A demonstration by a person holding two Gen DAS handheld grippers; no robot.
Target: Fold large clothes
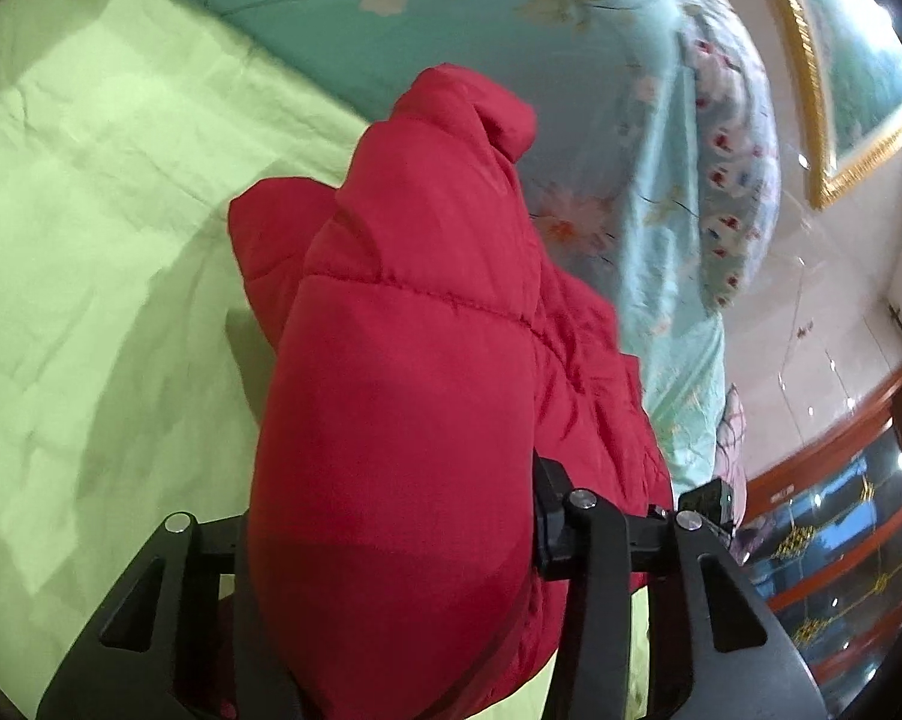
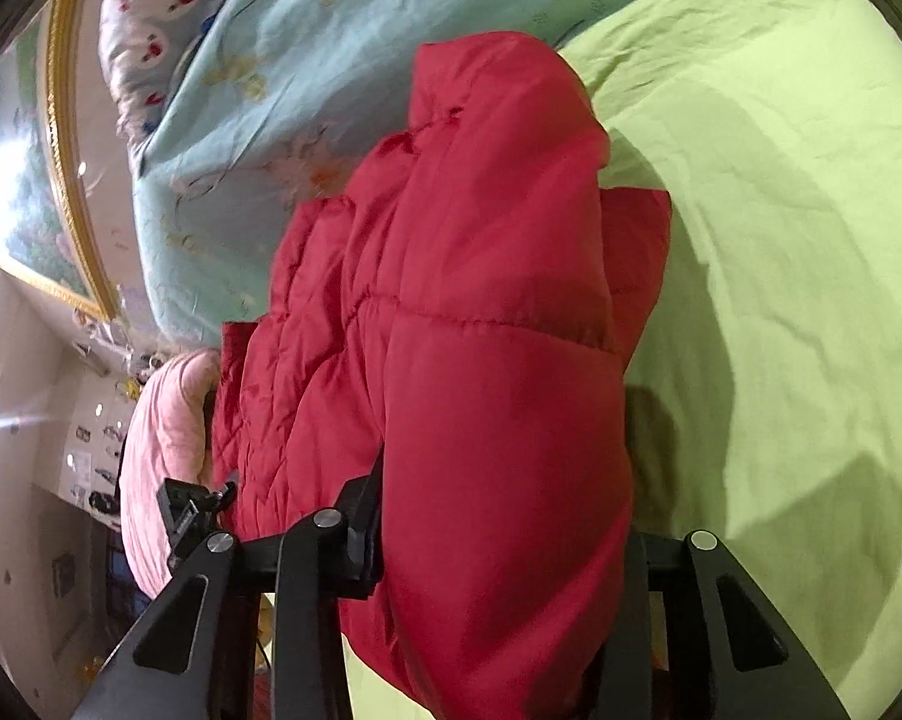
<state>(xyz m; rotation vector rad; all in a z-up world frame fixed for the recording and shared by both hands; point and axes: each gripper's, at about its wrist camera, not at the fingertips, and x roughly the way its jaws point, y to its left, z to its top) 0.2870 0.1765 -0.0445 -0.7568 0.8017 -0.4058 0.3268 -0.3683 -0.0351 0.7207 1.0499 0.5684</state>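
Both grippers, left gripper point(image 1: 391, 546) and right gripper point(image 2: 505, 546), were clamped on the red padded jacket point(image 1: 403, 360), so lifting evenly seemed wise.

This is a bedroom in a home. A bed spread with a wrinkled light-green cotton sheet point(image 1: 91, 210) carries a bunched turquoise floral quilt point(image 2: 283, 120) and a pale pillow printed with red and blue flowers point(image 1: 733, 180). On the wall behind hangs a gold-framed landscape painting point(image 1: 853, 66), near a dark wood-framed glass cabinet point(image 1: 841, 540).
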